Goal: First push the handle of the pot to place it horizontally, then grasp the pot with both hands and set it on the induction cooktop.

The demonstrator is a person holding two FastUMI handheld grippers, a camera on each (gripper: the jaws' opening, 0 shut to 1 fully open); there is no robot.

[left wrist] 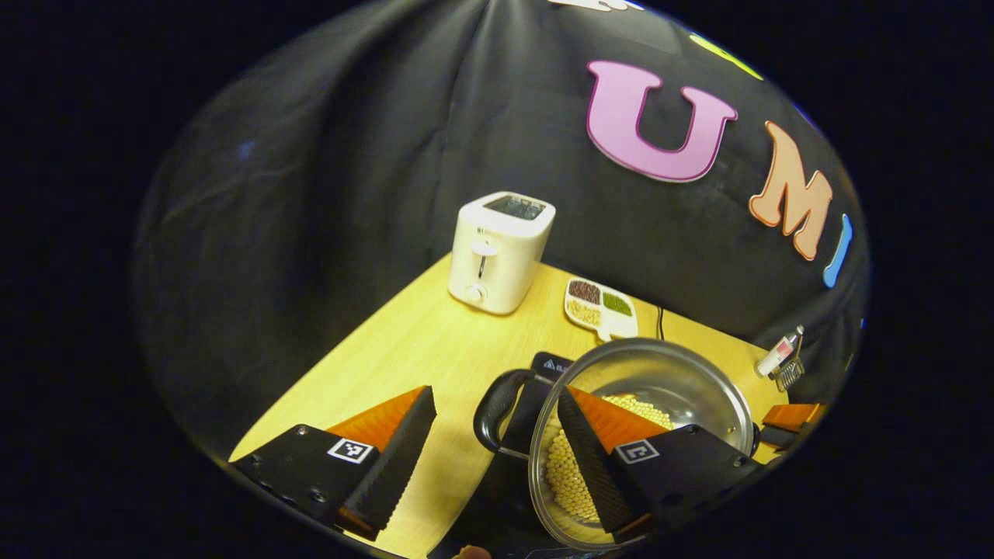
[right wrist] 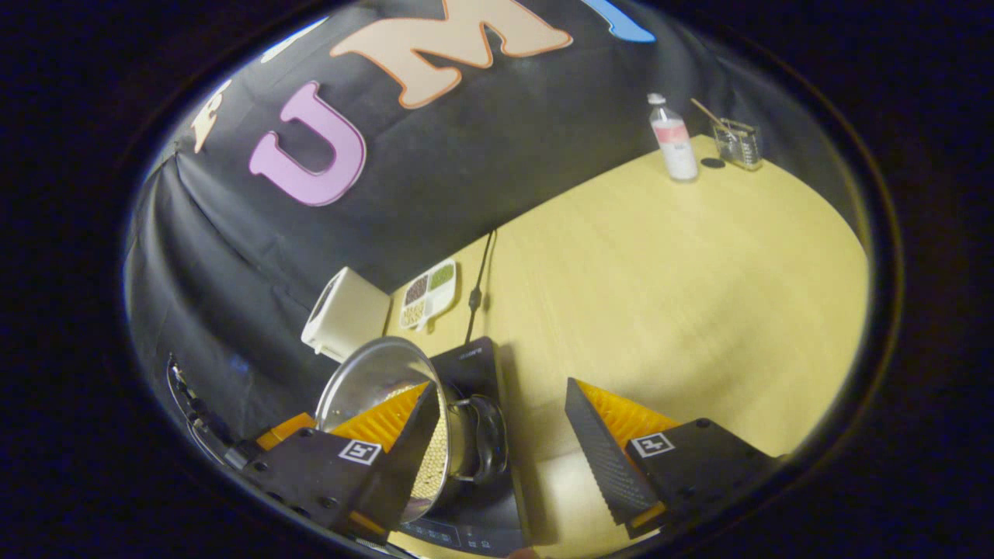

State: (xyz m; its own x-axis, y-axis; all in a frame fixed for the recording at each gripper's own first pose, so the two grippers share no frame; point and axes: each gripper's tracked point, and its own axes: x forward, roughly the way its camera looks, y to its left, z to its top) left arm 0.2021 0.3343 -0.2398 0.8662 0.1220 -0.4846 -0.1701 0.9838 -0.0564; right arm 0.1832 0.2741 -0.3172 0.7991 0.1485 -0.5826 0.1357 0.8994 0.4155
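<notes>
Left gripper view, jaws straddling pot (left wrist: 660, 388) handle (left wrist: 497, 407)

You can read nothing for certain here. The induction cooktop (right wrist: 474, 365) carries a small pale mark near its far edge, low centre of the right gripper view, too tiny to make out. The toaster (left wrist: 497, 252) bears faint lettering, also illegible.

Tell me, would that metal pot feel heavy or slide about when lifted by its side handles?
The pot looks like rigid polished steel, so it probably won't flex, though the smooth wall may be slippery. The pale beans inside likely add weight and could shift if it tilts. Its looped black handle seems a surer grip than the rim.
</notes>
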